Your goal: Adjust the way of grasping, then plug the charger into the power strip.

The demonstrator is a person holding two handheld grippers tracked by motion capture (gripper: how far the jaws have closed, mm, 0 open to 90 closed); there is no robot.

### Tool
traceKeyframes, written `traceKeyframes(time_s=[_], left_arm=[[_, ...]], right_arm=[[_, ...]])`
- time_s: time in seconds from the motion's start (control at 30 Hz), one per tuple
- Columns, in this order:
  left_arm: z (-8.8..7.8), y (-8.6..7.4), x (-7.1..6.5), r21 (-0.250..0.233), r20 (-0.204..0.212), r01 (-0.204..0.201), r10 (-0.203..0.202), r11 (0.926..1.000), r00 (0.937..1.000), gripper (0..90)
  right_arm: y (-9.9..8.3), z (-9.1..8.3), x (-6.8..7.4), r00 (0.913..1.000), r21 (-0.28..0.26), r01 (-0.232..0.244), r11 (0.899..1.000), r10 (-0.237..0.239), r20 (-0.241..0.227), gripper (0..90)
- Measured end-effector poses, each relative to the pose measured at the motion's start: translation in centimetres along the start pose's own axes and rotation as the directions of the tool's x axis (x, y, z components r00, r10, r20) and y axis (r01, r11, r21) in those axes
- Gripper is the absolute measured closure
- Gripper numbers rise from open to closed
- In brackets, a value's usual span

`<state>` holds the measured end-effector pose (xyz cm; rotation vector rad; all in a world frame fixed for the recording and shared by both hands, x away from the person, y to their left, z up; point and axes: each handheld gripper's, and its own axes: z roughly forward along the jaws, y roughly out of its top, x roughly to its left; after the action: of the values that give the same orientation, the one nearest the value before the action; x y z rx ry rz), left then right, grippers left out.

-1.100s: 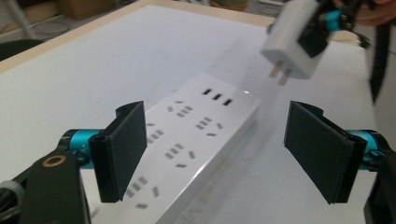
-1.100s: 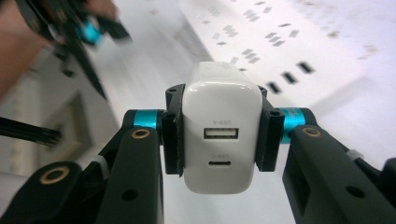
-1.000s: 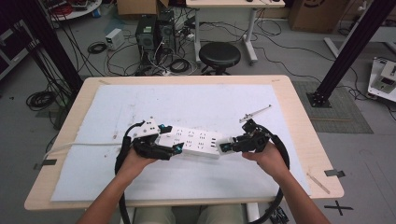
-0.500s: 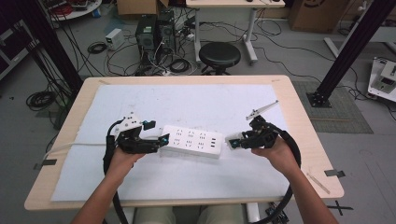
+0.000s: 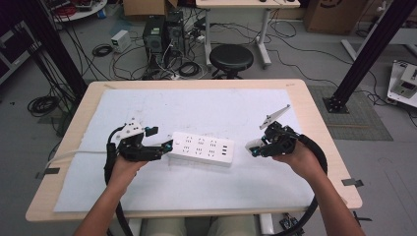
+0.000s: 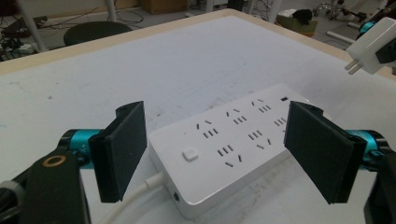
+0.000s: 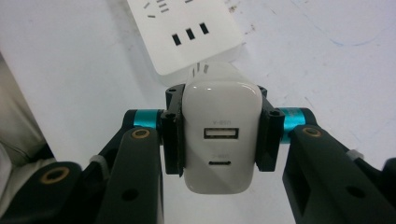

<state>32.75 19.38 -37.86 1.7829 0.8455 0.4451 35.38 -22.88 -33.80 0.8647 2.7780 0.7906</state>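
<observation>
A white charger [image 7: 220, 135] sits clamped between the jaws of the right gripper [image 5: 265, 145], its two port slots facing the right gripper view's camera and its prongs pointing toward the near end of a white power strip [image 5: 201, 148], from which it stands apart, raised above the mat. In the left gripper view the charger [image 6: 373, 46] hangs at the upper right, prongs aimed down and left, well clear of the strip [image 6: 229, 144]. The left gripper [image 5: 164, 147] is released, its jaws spread wide and gripping nothing; they flank the strip's switch end, where the white cord [image 6: 135, 198] leaves it, with a gap showing on either side. The strip lies flat near the middle of the pale mat [image 5: 206, 110] that covers most of the wooden table [image 5: 74, 118], its socket face up and its long side running from one gripper toward the other. Bare mat stretches beyond the strip toward the far edge and also in front of it toward the person, and the table's right edge lies just beyond the right hand [image 5: 300, 160].
</observation>
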Motion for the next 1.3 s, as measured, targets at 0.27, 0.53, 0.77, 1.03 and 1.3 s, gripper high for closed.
traceKeyframes(time_s=[0.27,0.53,0.77,1.03,1.3], left_arm=[[-1.3,0.0,0.5,-0.014,-0.026,0.003,-0.003,0.9999,0.9997,21.3],[-1.8,-0.3,0.6,-0.037,-0.035,-0.011,0.010,0.9993,0.9993,21.4],[-2.3,-0.5,0.4,-0.034,-0.050,-0.036,0.035,0.9988,0.9982,21.3],[-3.2,-1.2,1.2,-0.034,-0.073,-0.017,0.015,0.9993,0.9973,21.3],[-3.7,-1.8,1.6,-0.034,-0.090,-0.013,0.010,0.9993,0.9959,21.3]], right_arm=[[0.4,-0.3,-0.3,0.9976,0.050,0.048,0.998,-0.050,0.047,63.1],[0.6,-0.3,-0.5,0.9961,0.062,0.070,0.996,-0.073,0.050,63.1],[0.8,-0.5,-0.5,0.9950,0.044,0.090,0.995,-0.092,0.039,63.1],[2.2,-0.8,-0.4,0.9919,0.047,0.117,0.992,-0.119,0.046,63.1],[4.8,0.2,-0.1,0.9846,0.069,0.172,0.983,-0.174,0.016,63.1]])
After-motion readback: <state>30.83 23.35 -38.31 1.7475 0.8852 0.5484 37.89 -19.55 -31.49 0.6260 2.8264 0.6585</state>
